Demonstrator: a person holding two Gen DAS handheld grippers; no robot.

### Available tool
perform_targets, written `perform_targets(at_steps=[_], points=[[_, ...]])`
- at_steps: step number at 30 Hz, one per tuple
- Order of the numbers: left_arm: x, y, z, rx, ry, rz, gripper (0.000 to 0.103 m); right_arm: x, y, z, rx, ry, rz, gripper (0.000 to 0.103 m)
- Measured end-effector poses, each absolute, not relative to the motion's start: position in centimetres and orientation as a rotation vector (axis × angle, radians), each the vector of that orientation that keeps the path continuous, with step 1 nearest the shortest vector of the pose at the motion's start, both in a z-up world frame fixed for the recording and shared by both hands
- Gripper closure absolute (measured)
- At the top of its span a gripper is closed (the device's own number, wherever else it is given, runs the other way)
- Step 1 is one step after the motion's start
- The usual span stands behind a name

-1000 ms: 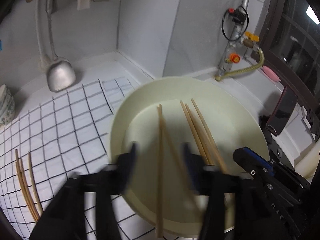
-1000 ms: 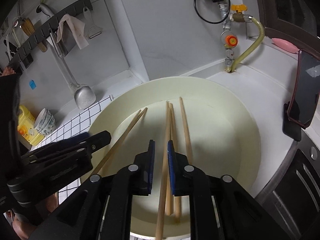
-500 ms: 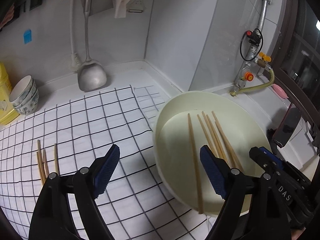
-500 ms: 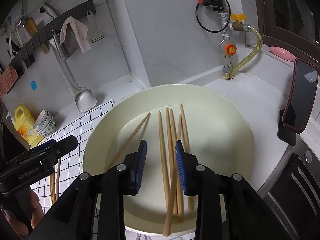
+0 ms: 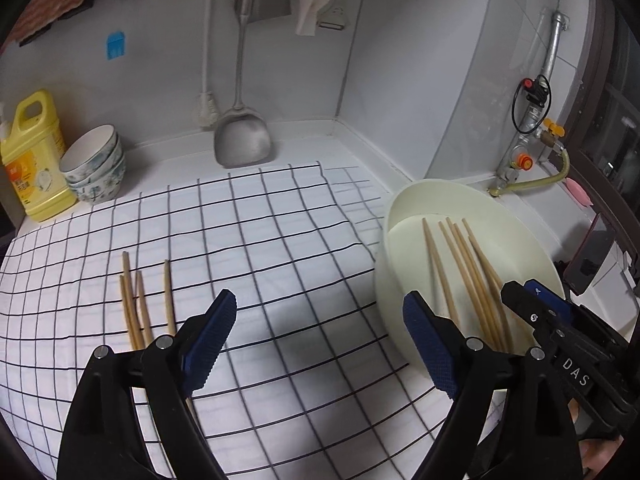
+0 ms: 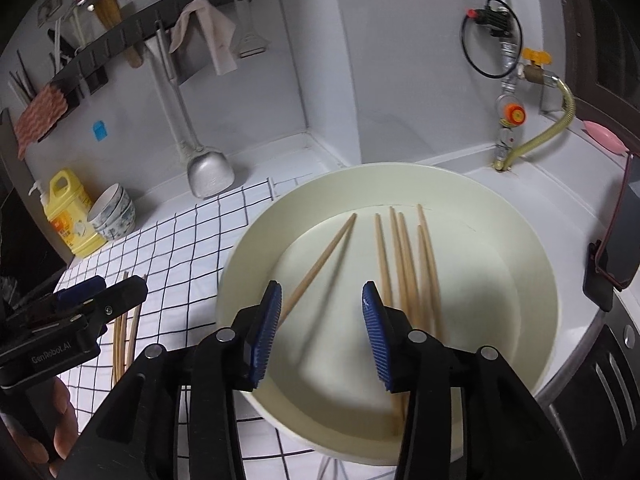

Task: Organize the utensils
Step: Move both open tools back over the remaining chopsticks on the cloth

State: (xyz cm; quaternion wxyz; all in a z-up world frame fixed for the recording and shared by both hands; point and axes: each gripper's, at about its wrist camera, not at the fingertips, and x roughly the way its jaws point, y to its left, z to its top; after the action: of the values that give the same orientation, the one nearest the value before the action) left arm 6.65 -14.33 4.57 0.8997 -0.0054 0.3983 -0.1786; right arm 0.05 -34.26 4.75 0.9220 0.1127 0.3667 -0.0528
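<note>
Fingers on my right gripper (image 6: 320, 320) opening, nothing between; left gripper (image 5: 320, 340) opening too, empty. Six chopsticks (image 6: 404, 264) lie in cream bowl (image 6: 520, 248), four more (image 5: 140, 304) on checked cloth (image 5: 280, 240) await moving. Ladle (image 5: 242, 144), stacked bowls (image 5: 96, 164), detergent (image 5: 34, 156) stand at counter back, well apart; path unobstructed

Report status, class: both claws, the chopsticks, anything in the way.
Left claw opening, empty, over checked cloth. Right claw opening, empty, above basin. Chopsticks in basin; more chopsticks on cloth. Nothing blocking.
</note>
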Motion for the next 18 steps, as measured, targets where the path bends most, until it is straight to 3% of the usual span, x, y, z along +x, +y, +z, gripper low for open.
perform_targets(at_steps=[18], points=[[4.6, -3.4, 2.6, -0.100, 0.808, -0.172, 0.009, 1.1, -27.1, 4.0, 0.078, 0.749, 0.032, 0.037]])
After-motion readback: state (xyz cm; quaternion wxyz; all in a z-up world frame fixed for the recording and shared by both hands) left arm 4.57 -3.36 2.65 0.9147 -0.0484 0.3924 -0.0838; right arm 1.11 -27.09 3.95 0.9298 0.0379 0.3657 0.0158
